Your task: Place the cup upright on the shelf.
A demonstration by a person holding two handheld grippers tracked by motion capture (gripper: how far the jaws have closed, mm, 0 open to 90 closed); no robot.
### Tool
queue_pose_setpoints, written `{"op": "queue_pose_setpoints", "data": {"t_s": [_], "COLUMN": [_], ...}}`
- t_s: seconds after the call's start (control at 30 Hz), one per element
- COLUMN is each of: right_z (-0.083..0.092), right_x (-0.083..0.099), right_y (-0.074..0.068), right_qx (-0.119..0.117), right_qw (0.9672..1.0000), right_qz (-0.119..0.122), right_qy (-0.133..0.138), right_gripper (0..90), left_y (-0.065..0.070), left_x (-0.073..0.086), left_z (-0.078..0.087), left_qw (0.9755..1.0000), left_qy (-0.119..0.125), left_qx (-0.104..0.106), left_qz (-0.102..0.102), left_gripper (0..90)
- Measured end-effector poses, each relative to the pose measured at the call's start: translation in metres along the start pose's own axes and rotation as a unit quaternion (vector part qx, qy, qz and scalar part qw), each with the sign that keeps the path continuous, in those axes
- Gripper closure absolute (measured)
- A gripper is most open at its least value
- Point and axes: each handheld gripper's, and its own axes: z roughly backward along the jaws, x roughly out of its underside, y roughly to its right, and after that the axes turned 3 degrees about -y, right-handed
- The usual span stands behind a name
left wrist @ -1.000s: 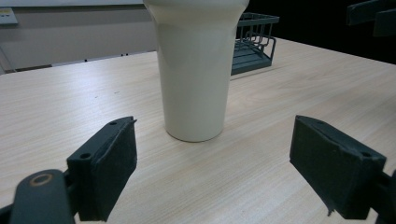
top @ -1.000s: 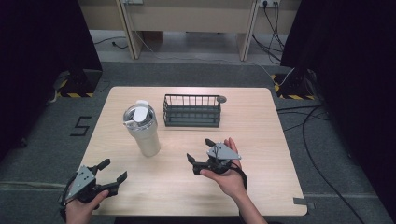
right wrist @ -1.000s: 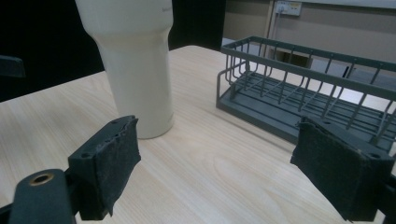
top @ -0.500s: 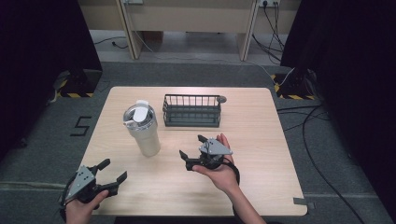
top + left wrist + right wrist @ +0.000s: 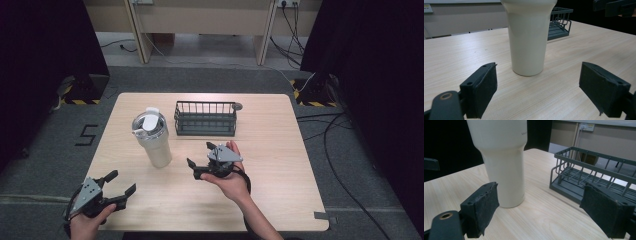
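A cream tumbler (image 5: pixel 152 139) with a grey-white lid stands upright left of the table's middle. A dark wire basket (image 5: pixel 205 120) sits behind and to its right, with nothing visible in it. My left gripper (image 5: pixel 122 182) is near the front left corner, open and pointing at the tumbler (image 5: pixel 527 37), which stands a little beyond its jaws (image 5: pixel 537 92). My right gripper (image 5: pixel 199 154) hovers just right of the tumbler, open with nothing between its jaws (image 5: pixel 539 212). Ahead of it are the tumbler (image 5: pixel 501 157) on the left and the basket (image 5: pixel 594 172) on the right.
The light wooden table (image 5: pixel 280 150) has bare wood on its right half and along the front. A small grey knob (image 5: pixel 238 106) sticks out at the basket's back right corner. Cables (image 5: pixel 345 130) lie on the floor to the right.
My right gripper has moved left and a little away from the person, closer to the tumbler. The left gripper, tumbler and basket have stayed put.
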Motion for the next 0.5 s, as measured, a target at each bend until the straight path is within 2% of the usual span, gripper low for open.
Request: {"op": "queue_pose_setpoints", "data": {"t_s": [0.5], "right_z": [-0.021], "right_x": [-0.01], "right_y": [-0.007], "right_qx": [-0.014], "right_qw": [0.9999], "right_qz": [-0.002], "right_qy": [0.005], "right_gripper": [14.4], "left_y": [0.0], "left_x": [0.0], "left_z": [0.0], "left_qw": [1.0], "left_qy": [0.001], "left_qx": [0.001], "left_qz": [0.001], "left_gripper": [14.3]}}
